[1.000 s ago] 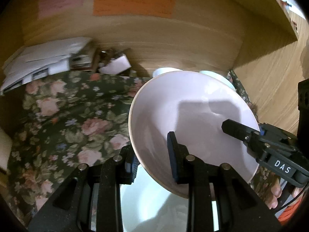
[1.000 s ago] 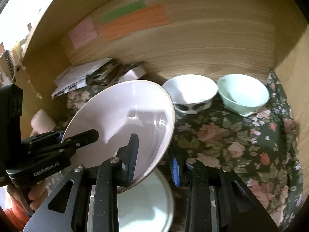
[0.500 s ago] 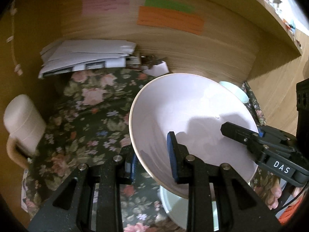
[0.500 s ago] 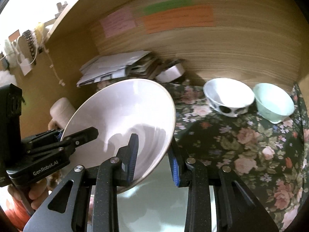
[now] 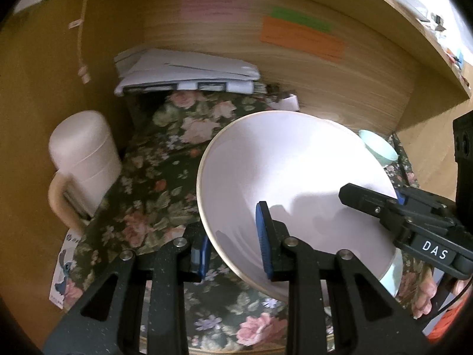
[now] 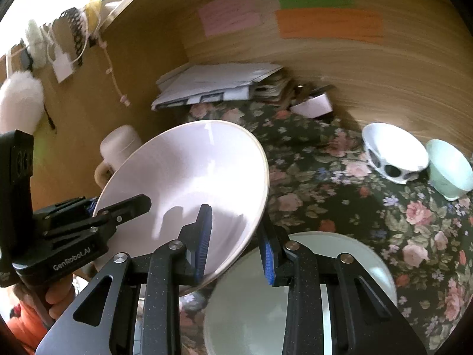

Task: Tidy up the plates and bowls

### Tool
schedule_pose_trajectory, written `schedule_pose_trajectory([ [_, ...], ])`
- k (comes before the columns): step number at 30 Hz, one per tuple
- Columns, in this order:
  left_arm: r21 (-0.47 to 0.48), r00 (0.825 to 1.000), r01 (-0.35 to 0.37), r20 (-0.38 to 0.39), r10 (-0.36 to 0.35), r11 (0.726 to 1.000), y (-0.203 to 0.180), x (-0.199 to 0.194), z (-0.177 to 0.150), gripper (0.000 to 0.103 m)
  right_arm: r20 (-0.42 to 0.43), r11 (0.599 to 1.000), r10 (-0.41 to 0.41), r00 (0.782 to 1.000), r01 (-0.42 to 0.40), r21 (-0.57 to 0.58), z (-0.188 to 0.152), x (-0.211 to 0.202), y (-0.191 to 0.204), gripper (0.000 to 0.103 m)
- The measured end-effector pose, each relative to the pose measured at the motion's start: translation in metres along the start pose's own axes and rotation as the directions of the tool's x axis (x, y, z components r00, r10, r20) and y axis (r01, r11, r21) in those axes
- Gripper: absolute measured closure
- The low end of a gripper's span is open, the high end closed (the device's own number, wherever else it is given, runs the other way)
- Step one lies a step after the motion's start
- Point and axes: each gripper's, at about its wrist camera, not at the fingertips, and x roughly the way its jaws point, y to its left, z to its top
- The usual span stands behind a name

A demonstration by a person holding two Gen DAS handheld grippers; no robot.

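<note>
A large pale pink plate (image 5: pixel 283 171) (image 6: pixel 192 174) hangs tilted above the floral cloth, gripped at both sides. My left gripper (image 5: pixel 233 251) is shut on its left rim, and my right gripper (image 6: pixel 236 242) is shut on its right rim. Each gripper appears in the other's view: the right gripper (image 5: pixel 384 207) and the left gripper (image 6: pixel 118 210). Below the right gripper lies a pale green plate (image 6: pixel 254 310); a sliver of it (image 5: pixel 391 278) also shows under the pink plate. A white patterned bowl (image 6: pixel 394 153) and a mint bowl (image 6: pixel 449 171) (image 5: pixel 378 148) stand at the back right.
A pink lidded mug (image 5: pixel 82 159) (image 6: pixel 118 151) stands at the left by the wooden side wall. A stack of papers (image 5: pixel 183 71) (image 6: pixel 215 82) and a small white box (image 6: pixel 313 106) sit along the back wall under coloured notes (image 6: pixel 328 23). Floral cloth (image 6: pixel 340 195) covers the shelf.
Both grippers have carried the pink plate to the left: the mug and papers have come into view, and the green plate and the two bowls have slid to the right.
</note>
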Motion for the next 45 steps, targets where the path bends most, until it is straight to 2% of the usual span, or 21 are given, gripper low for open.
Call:
schedule_pose_trajectory([
  [16, -0.071, 0.999, -0.04, -0.035, 0.038, 0.997, 0.049, 0.007, -0.027, 0.076, -0.119, 0.998, 0.043, 0.992, -0.047, -0.031, -0.008, 0.046, 0.023, 0.076],
  [29, -0.109, 0.991, -0.064, -0.12, 0.051, 0.992, 0.071, 0.04, -0.051, 0.076, -0.251, 0.997, 0.002, 0.968, -0.022, -0.075, -0.03, 0.089, 0.03, 0.075],
  [34, -0.065, 0.991, -0.082, -0.113, 0.074, 0.995, 0.066, 0.042, -0.056, 0.075, -0.259, 0.996, 0.011, 0.966, -0.034, -0.086, -0.028, 0.088, 0.031, 0.073],
  [40, -0.07, 0.992, -0.088, -0.097, 0.081, 0.994, 0.068, 0.037, -0.054, 0.075, -0.236, 0.997, 0.021, 0.971, -0.038, -0.064, -0.026, 0.078, 0.027, 0.073],
  [42, -0.073, 0.992, -0.097, -0.084, 0.09, 0.993, 0.069, 0.032, -0.051, 0.071, -0.221, 0.997, 0.027, 0.975, -0.041, -0.061, -0.025, 0.072, 0.027, 0.071],
  [44, -0.072, 0.993, -0.105, -0.066, 0.1, 0.992, 0.068, 0.026, -0.046, 0.061, -0.203, 0.997, 0.023, 0.979, -0.037, -0.066, -0.024, 0.066, 0.027, 0.069],
  [45, -0.07, 0.993, -0.11, -0.055, 0.107, 0.991, 0.068, 0.023, -0.044, 0.06, -0.193, 0.997, 0.023, 0.981, -0.037, -0.067, -0.023, 0.063, 0.026, 0.068],
])
